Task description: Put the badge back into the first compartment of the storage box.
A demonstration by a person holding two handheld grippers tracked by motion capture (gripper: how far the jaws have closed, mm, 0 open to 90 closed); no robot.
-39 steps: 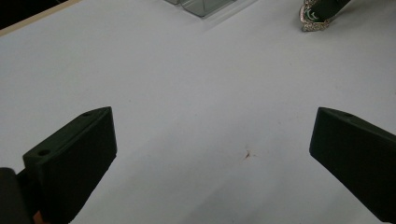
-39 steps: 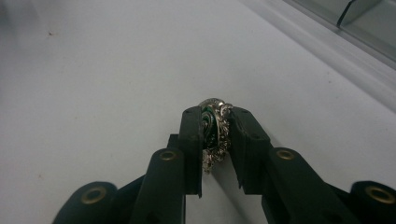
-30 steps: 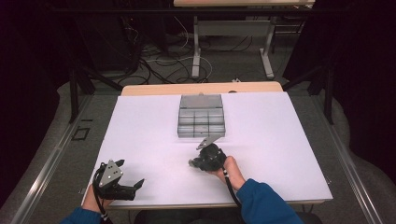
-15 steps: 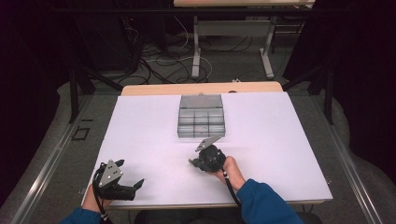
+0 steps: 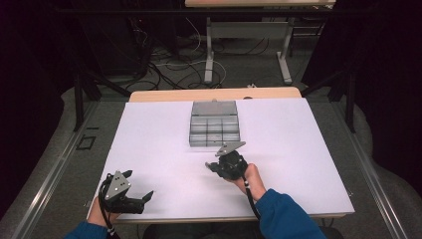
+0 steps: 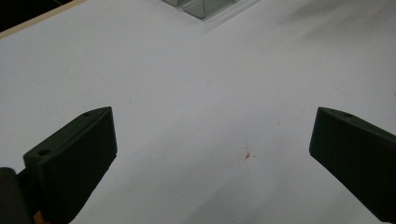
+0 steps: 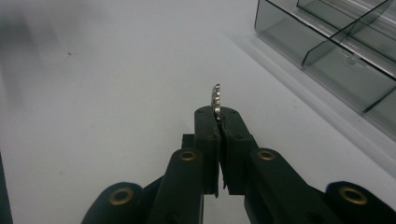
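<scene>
The high view looks forward and down over the whole table (image 5: 164, 134) from the person's side. Each gripper view rides low, close above the tabletop (along its own jaws). All three share the grey tray (image 5: 215, 124) (image 6: 205, 5) (image 7: 336, 51).

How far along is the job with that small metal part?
Done: the right gripper has pinched a small toothed metal part off the white table. In hand: it holds the part just short of the compartment box. Left: dropping it in a compartment. The left gripper is open, empty.
</scene>
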